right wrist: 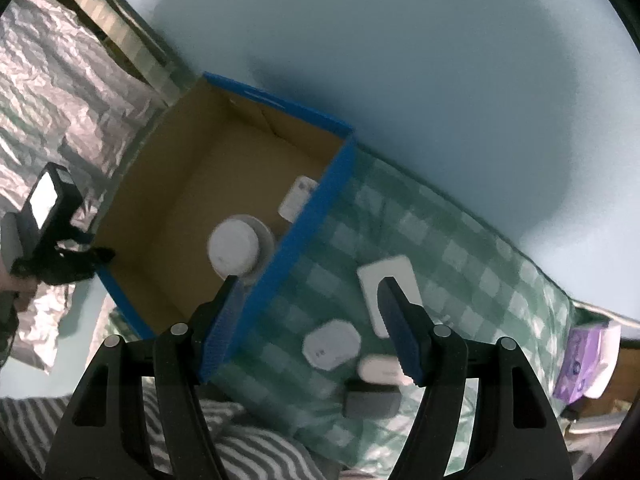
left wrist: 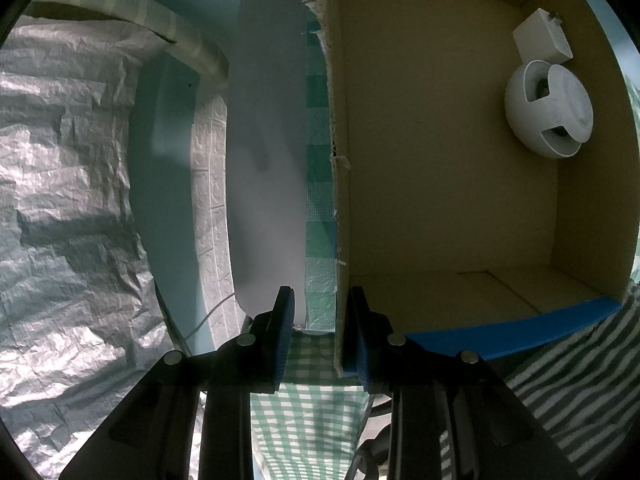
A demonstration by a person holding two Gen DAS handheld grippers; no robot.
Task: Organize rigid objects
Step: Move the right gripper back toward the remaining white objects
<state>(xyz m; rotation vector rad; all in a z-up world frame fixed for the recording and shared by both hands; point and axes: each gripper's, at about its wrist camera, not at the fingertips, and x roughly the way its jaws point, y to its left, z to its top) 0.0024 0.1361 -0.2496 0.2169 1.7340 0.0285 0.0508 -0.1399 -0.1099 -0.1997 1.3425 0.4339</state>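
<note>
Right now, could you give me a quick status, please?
Left gripper clamped on box wall. Right gripper open, empty. Two items boxed, four on cloth.

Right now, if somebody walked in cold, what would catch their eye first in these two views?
The blue-sided cardboard box on the green checked cloth, with a round white gadget and a white charger block inside along one wall. Next, the left gripper with its fingers on either side of the box's torn wall. Then the small white and grey devices on the cloth beneath the open right gripper.
</note>
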